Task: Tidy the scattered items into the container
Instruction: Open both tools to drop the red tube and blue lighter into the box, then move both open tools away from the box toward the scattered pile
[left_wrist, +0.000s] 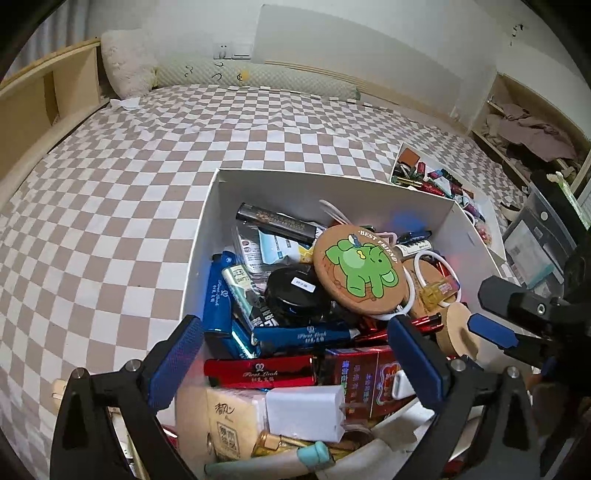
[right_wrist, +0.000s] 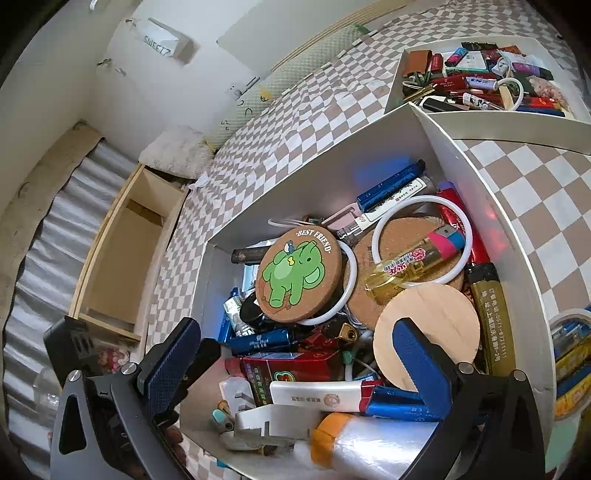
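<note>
A white cardboard box (left_wrist: 205, 236) (right_wrist: 332, 173) sits on the checkered bed, heaped with lighters, packets and coasters. On top lies a cork coaster with a green elephant (left_wrist: 360, 271) (right_wrist: 298, 274). Beside it are a plain wooden disc (right_wrist: 428, 334), a white ring (right_wrist: 467, 236) and a yellow lighter (right_wrist: 417, 266). My left gripper (left_wrist: 299, 349) hovers open over the box's near end, with nothing gripped. My right gripper (right_wrist: 295, 352) also stands open above the pile, its blue pads (right_wrist: 421, 363) clear of the items. In the left wrist view, the right gripper (left_wrist: 487, 312) reaches in from the right.
A second white box (right_wrist: 480, 127) (left_wrist: 436, 177) full of small items stands just beyond the first. The checkered bedspread (left_wrist: 147, 166) spreads to the left and back, with a pillow (left_wrist: 125, 62) at the headboard. Wooden shelves (right_wrist: 122, 258) flank the bed.
</note>
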